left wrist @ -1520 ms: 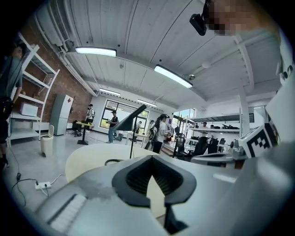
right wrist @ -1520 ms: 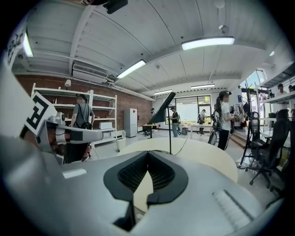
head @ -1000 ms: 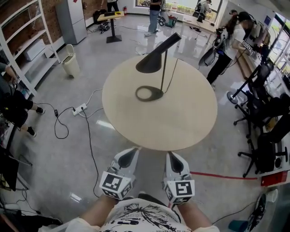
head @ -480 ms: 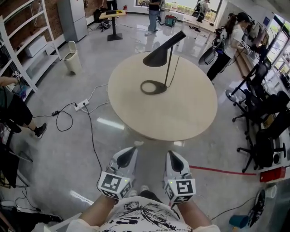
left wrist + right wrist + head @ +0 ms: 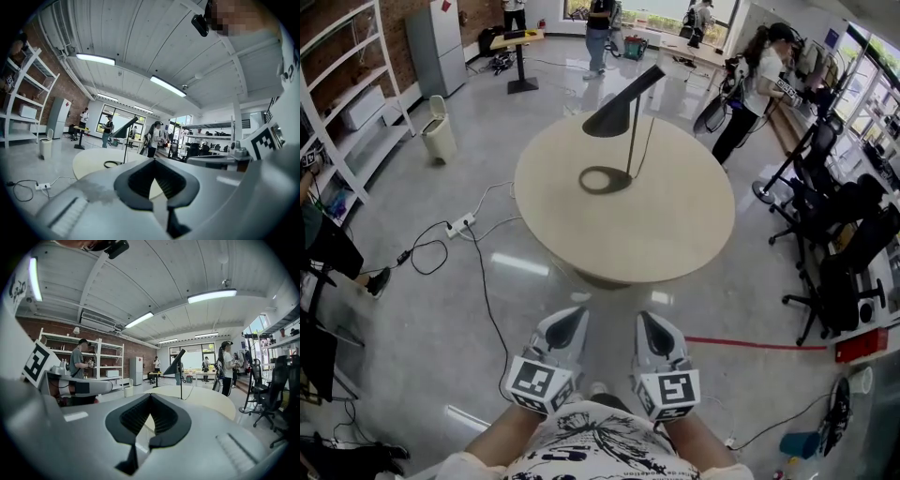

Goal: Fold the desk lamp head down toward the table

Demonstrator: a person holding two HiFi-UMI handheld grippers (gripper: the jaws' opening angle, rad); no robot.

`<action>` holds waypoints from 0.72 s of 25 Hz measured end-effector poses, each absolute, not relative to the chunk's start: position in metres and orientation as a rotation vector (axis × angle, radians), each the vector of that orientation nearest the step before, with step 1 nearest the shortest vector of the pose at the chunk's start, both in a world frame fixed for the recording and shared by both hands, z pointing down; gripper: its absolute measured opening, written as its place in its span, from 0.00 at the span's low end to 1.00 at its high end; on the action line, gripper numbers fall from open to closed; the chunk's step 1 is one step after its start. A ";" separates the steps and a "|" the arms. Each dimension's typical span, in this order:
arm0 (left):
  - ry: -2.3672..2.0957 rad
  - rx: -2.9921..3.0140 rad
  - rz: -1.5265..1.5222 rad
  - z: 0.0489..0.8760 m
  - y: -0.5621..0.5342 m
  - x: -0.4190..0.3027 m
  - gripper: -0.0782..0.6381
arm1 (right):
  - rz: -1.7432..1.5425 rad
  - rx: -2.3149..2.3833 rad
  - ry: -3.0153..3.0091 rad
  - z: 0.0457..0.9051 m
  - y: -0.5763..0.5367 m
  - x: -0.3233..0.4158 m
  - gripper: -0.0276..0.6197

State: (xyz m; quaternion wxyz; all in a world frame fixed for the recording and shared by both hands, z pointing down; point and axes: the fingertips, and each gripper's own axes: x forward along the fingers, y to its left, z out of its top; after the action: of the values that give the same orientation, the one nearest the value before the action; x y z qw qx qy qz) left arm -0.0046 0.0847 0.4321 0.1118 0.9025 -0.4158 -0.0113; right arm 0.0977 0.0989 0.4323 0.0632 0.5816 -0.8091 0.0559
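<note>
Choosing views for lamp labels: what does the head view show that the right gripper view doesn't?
Head view only: the power strip on the floor and the red floor line. Right gripper view only: the ceiling lights, and the right gripper shut tip to tip on nothing. Both: the round table and the desk lamp, its head tilted up.

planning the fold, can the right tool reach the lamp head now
Probably not yet: the right tool sits short of the table, and the lamp head stands over its far side.
</note>
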 end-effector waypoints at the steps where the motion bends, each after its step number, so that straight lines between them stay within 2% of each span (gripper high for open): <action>1: -1.210 2.657 -0.032 0.432 0.087 -0.003 0.12 | 0.169 1.757 -2.445 0.432 0.100 0.097 0.06; 18: -1.223 2.663 -0.049 0.426 0.094 -0.010 0.12 | 0.171 1.761 -2.439 0.434 0.106 0.091 0.05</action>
State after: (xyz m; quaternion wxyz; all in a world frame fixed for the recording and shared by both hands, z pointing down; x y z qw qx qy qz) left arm -0.0097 0.0943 0.4263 0.1052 0.9036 -0.4150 -0.0168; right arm 0.0911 0.1065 0.4339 0.0639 0.5832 -0.8078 0.0565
